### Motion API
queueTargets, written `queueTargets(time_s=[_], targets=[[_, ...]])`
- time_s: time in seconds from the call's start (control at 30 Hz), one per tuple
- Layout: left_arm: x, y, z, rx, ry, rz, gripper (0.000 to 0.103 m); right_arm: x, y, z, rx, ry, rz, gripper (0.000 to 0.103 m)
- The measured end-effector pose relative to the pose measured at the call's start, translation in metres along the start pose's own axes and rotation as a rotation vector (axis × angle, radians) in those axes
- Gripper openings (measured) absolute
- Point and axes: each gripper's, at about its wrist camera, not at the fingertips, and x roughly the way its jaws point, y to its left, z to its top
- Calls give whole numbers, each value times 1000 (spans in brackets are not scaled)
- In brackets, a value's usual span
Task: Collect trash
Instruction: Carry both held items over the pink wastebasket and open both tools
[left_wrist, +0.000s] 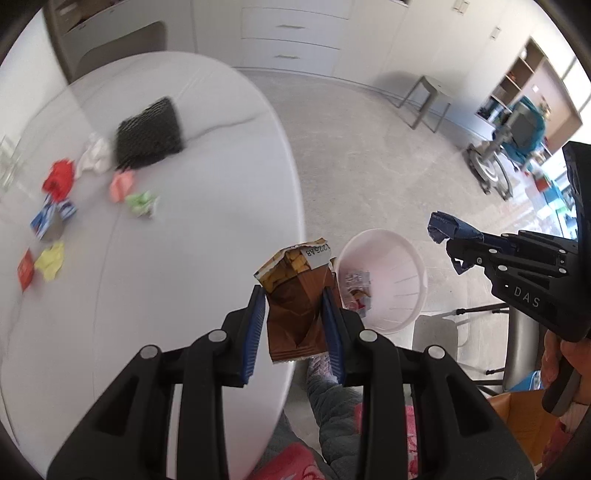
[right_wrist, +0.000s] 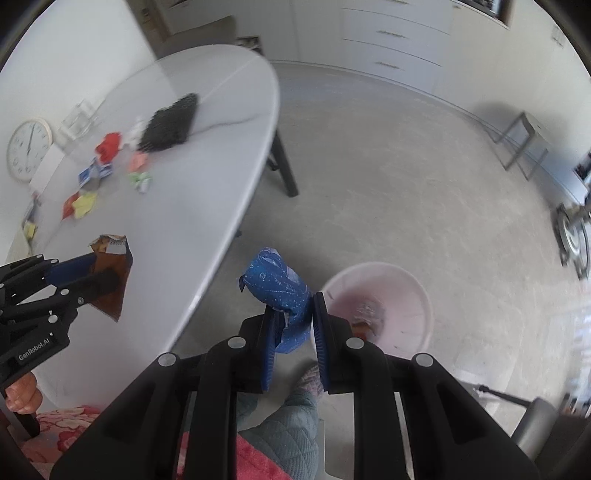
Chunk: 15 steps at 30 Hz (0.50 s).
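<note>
Left tool (left_wrist: 295, 306) pinches a brown torn snack wrapper (left_wrist: 295, 295) upright; right tool (right_wrist: 293, 314) pinches a crumpled blue wrapper (right_wrist: 279, 284). Pale pink plastic bin (right_wrist: 417, 291) sits on the floor below and right, nearer the right tool.

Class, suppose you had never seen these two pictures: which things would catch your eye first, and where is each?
The left gripper grips a torn brown snack wrapper beside the white oval table's edge. The right gripper clamps a crumpled blue wrapper above the floor. Just beyond stands a pale pink plastic bin with litter inside, while bright paper scraps lie on the table's far-left part.
</note>
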Motion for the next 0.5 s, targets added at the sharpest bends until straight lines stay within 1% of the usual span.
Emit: queueTargets(time_s=[0.13,0.37,0.5], targets=[[9,-35,12,62,5,-16,31,-6,-34,-11,57,-5,-18,20],[29,-73,26,138,41,-36,31,-11,-69,-20,107,-9,-32,21],[44,-105,35,193,56,-47,31,-13,-87,-24,123,-8,-48,21]])
